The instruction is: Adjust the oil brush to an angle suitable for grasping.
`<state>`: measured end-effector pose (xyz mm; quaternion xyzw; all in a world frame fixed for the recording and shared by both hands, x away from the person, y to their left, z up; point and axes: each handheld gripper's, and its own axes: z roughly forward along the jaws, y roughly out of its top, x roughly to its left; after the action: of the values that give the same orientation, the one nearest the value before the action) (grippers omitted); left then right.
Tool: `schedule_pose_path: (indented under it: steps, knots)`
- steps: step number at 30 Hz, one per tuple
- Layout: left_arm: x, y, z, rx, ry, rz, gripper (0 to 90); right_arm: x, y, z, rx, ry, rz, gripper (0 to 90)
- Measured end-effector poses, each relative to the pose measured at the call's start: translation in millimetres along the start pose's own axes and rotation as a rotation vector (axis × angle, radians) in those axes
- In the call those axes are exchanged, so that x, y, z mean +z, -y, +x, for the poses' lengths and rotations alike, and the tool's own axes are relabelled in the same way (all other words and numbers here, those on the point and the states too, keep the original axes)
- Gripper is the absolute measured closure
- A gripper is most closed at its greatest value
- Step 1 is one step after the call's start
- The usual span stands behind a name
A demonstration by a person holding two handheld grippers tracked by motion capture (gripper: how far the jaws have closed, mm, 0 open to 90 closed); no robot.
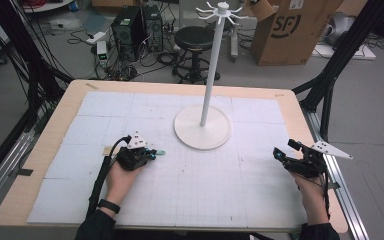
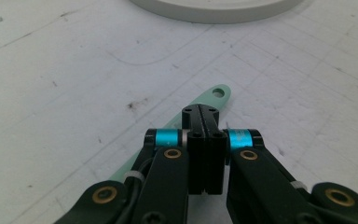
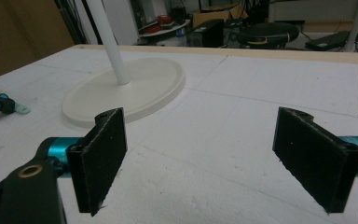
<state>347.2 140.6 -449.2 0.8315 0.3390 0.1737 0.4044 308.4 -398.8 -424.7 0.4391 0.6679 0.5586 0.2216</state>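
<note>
The counter [image 1: 55, 130] carries a white stand [image 1: 202, 127] with hooks at its top. Near its base, on the person's left, a pale green strip [image 2: 216, 93] lies flat on the counter with a hole at its far end. The left gripper [image 1: 150, 154] has its jaws pressed together over the strip; whether they truly pinch it I cannot tell. The right gripper [image 1: 280, 154] rests well apart, jaws wide and empty. Probably the strip is meant for a hook: lift slowly, keep the hole end free and level, and check the hold before rising
</note>
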Motion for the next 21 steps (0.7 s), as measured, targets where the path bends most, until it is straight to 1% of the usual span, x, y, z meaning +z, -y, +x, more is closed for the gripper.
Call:
schedule_pose_path:
  steps: [3, 4, 6, 8, 10, 12, 13, 14, 16, 18, 19, 21]
  knots:
    - [5.5, -5.6, 1.8, 0.004, -0.023, 0.011, 89.8, 0.2, 0.1, 0.0, -0.004, 0.000, 0.002, 17.0]
    - [5.5, -5.6, 1.8, 0.004, -0.023, 0.011, 89.8, 0.2, 0.0, 0.0, -0.002, 0.000, 0.002, 17.0]
    - [10.6, -8.0, 4.6, -0.009, -0.033, 0.001, 89.8, 0.1, 0.1, -0.3, 0.000, -0.001, 0.002, 17.0]
    - [12.4, -8.5, 6.7, -0.036, -0.048, -0.007, 89.8, 0.4, 0.2, -0.8, -0.001, 0.000, 0.000, 17.1]
    - [13.7, -9.4, 9.4, -0.045, -0.068, -0.007, 89.8, 0.5, 0.3, -0.8, 0.000, -0.002, 0.005, 17.0]
    - [15.9, -11.0, 11.8, -0.055, -0.077, -0.007, 89.8, 1.1, 0.4, -0.5, -0.003, -0.002, 0.004, 17.0]
    - [16.9, -12.0, 13.2, -0.053, -0.087, -0.007, 89.7, 1.2, 0.4, -0.3, 0.000, -0.003, 0.006, 17.1]
    - [16.9, -12.0, 13.2, -0.053, -0.087, -0.007, 89.8, 1.3, 0.4, 0.0, 0.002, -0.003, 0.007, 17.0]
    - [19.9, -13.9, 17.8, -0.071, -0.093, -0.012, 89.7, 1.4, 0.5, -0.1, 0.001, -0.003, 0.007, 17.0]
    - [19.5, -13.8, 20.2, -0.088, -0.092, -0.020, 89.7, 1.3, 0.4, -0.4, -0.003, -0.003, 0.005, 17.1]
    - [19.0, -13.4, 20.7, -0.095, -0.089, -0.031, 89.7, 1.2, 0.4, -0.2, 0.001, -0.004, 0.006, 17.1]
    - [14.9, -13.7, 21.7, -0.092, -0.081, -0.039, 88.3, 1.6, 0.6, -0.7, -0.002, -0.004, 0.007, 17.0]
